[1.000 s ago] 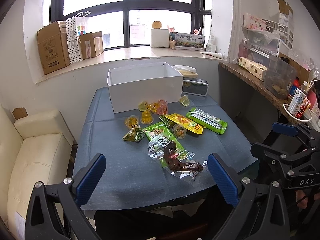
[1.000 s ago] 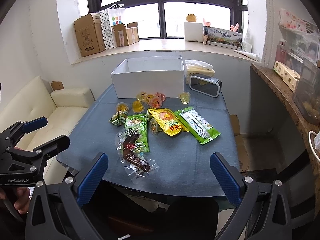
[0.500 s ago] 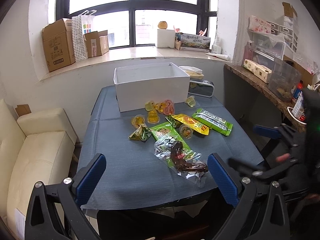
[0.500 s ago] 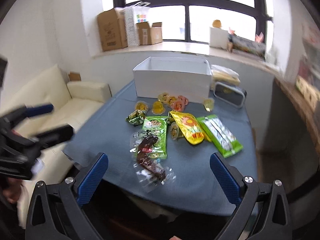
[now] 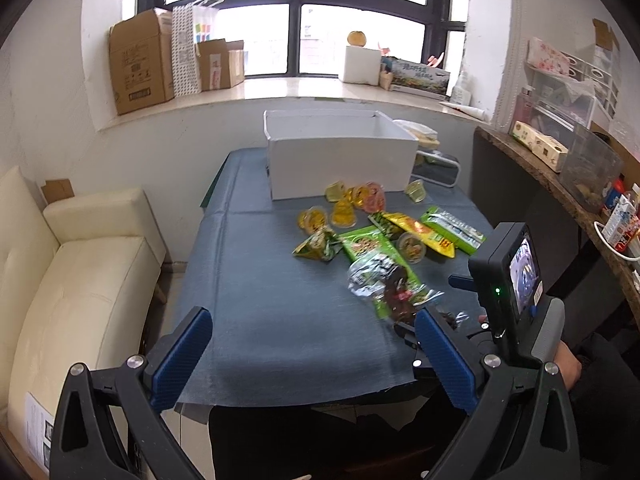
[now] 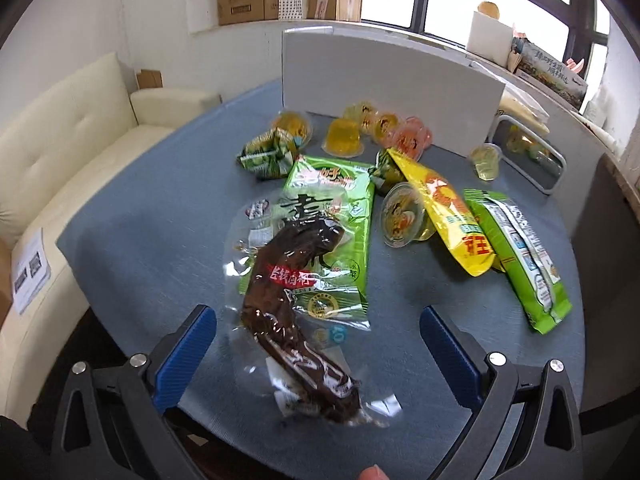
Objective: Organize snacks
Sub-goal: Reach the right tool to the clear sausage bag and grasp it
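In the left wrist view, the left gripper (image 5: 312, 354) hangs wide open above the near edge of the blue-grey cloth table (image 5: 256, 304), holding nothing. The open white rectangular box (image 5: 340, 156) stands at the far side, with the snacks spread in front of it.

In the right wrist view, the right gripper (image 6: 316, 354) is also spread wide and empty, its blue pads (image 6: 182, 354) on both sides of the clear plastic pack with dark brown meat (image 6: 296, 312), not touching it. This pack lies partly over a flat green packet (image 6: 332, 216). I judge the first pick is starting; next it must lower and close on the pack.
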Tool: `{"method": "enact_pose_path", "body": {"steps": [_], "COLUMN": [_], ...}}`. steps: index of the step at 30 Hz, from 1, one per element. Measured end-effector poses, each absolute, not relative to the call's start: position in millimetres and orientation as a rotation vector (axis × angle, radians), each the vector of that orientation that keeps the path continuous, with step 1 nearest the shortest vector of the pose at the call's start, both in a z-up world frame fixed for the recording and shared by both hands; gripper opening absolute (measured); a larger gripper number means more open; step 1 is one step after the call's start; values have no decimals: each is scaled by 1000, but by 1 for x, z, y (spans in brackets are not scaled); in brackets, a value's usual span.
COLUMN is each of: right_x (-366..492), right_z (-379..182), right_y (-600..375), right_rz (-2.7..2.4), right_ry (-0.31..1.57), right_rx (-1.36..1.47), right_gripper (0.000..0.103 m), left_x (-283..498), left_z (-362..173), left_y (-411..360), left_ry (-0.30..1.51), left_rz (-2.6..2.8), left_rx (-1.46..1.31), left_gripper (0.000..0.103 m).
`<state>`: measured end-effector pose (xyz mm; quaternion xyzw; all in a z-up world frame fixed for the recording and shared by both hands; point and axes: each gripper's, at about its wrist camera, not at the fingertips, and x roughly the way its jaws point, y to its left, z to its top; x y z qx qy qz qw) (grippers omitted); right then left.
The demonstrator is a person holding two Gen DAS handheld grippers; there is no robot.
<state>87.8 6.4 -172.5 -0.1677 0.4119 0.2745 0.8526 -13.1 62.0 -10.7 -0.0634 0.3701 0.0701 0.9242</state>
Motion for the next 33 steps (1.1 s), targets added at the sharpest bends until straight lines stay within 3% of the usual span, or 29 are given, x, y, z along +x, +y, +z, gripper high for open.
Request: {"method": "enact_pose_path", "body": {"steps": [8,14,18,33], "right_x": [98,95,95,91], "right_z": [-189,-184,-183,-146], "right_y": [10,21,26,-3], "right_rz": [574,581,599,616], "right_ry": [920,895,893,836], "right_rx": [-337,-353,-359,-235], "right_gripper": [103,97,79,71], "left_x": [-10,-9,-7,11], "left_z": [-22,-27,-30,-38], "left_y": [69,72,72,71], "left_ry": [780,790,797,814], "left_rz": [144,144,146,126], "left_rx": [-149,-159,-156,-141], "left_gripper": [103,103,103,103]}}
